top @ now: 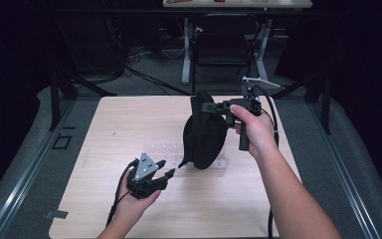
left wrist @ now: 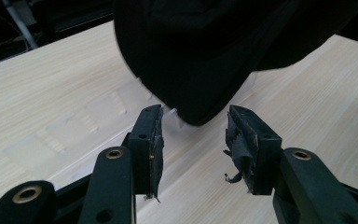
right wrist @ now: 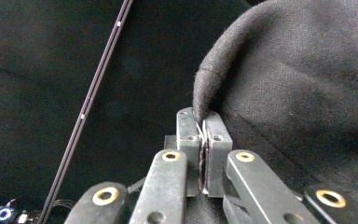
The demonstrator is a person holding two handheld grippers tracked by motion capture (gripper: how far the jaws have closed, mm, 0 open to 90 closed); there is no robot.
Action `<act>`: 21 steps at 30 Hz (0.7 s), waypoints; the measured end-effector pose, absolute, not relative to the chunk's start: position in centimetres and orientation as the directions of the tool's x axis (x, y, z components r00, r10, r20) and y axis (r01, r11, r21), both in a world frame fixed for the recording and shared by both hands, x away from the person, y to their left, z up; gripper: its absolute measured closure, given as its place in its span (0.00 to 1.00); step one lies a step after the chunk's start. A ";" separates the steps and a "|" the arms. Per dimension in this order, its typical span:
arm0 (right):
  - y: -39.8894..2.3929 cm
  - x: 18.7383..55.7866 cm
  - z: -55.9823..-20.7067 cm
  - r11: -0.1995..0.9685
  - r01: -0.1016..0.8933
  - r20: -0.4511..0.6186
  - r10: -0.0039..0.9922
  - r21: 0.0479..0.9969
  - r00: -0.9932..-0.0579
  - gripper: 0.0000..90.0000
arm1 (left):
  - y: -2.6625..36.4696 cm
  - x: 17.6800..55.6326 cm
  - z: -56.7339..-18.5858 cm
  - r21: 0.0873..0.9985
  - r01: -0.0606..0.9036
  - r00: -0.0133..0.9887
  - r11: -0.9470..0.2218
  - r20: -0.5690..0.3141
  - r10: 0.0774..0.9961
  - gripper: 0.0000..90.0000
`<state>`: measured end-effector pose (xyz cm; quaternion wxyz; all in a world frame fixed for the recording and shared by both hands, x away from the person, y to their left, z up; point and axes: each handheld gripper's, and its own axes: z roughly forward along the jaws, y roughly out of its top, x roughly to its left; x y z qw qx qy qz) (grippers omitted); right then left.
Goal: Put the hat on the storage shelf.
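The black fabric item (top: 204, 134), apparently a cap or soft pouch, hung upright above the pale wooden table (top: 129, 124), right of centre in the high view; its upper edge was pinched between the closed jaws of the right gripper (top: 210, 106); the cloth (right wrist: 298, 93) showed a fine woven texture and a rolled, stitched rim; its rounded lower end (left wrist: 200, 70) hung just above the tabletop, near a clear plastic piece (top: 221, 163) lying flat.
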<state>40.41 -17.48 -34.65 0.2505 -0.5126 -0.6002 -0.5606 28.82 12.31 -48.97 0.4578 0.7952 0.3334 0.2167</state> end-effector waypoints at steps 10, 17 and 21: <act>-17.3 40.4 -34.7 -0.154 0.896 0.875 0.335 0.417 -0.350 0.98 | 10.3 29.2 -48.3 0.874 0.300 0.706 -0.383 0.067 0.705 0.66; -17.0 40.4 -34.7 -0.153 0.896 0.877 0.327 0.416 -0.351 0.98 | 9.2 29.3 -48.3 0.855 0.297 0.713 -0.425 0.098 0.694 0.79; -16.8 40.4 -34.7 -0.150 0.897 0.878 0.324 0.416 -0.354 0.98 | 8.8 29.3 -48.5 0.848 0.288 0.707 -0.445 0.125 0.696 0.88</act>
